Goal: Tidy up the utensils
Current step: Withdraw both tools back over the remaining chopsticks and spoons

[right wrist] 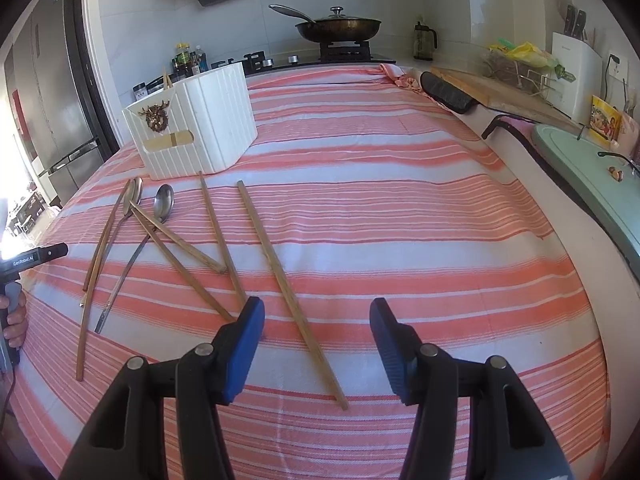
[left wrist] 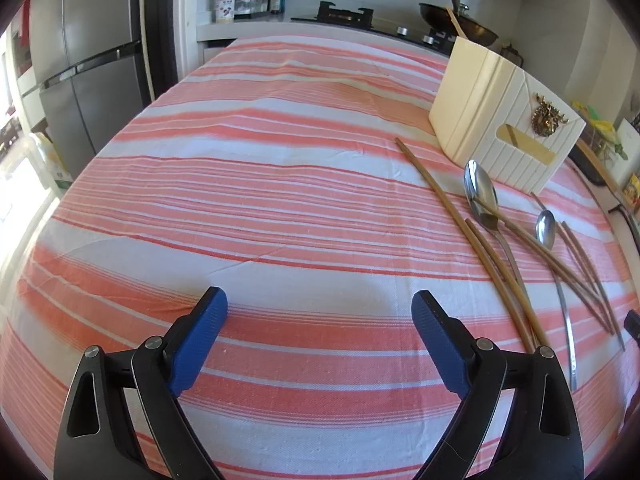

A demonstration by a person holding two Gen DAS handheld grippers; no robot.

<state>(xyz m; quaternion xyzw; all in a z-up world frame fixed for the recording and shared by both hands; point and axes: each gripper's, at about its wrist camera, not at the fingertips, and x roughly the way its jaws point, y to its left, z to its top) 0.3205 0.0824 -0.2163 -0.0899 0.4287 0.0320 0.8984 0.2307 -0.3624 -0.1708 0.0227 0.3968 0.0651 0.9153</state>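
A: Your right gripper (right wrist: 317, 322) hangs with its jaws parted and nothing between the blue pads. The nearest chopstick (right wrist: 288, 288) lies on the striped cloth (right wrist: 400, 216) at the lower centre of the right wrist view, its near end running under the gap between the jaws. Your left gripper (left wrist: 320, 312) is also spread wide and empty, low in its own frame over bare cloth.

B: And the rest?

A: The other chopsticks (right wrist: 180, 264) and two metal spoons (right wrist: 162, 206) are heaped at centre left, crossing one another, just in front of the white holder (right wrist: 208, 128) at upper left. One stick already stands inside it.

B: What can go wrong for you?

A: I judge the thin stick lying flat may roll or skid away as your pads close, since it offers little height above the cloth. You may also pinch a fold of cloth with it and drag everything. In the heap, lifting one stick may flick a spoon resting on it. The holder looks light, so a clumsy drop-in might nudge it.

B: Any writing?

A: At far left of the right wrist view, the handle reads "GenRobot.AI" (right wrist: 25, 261). The bottle and packet labels are too small to read.
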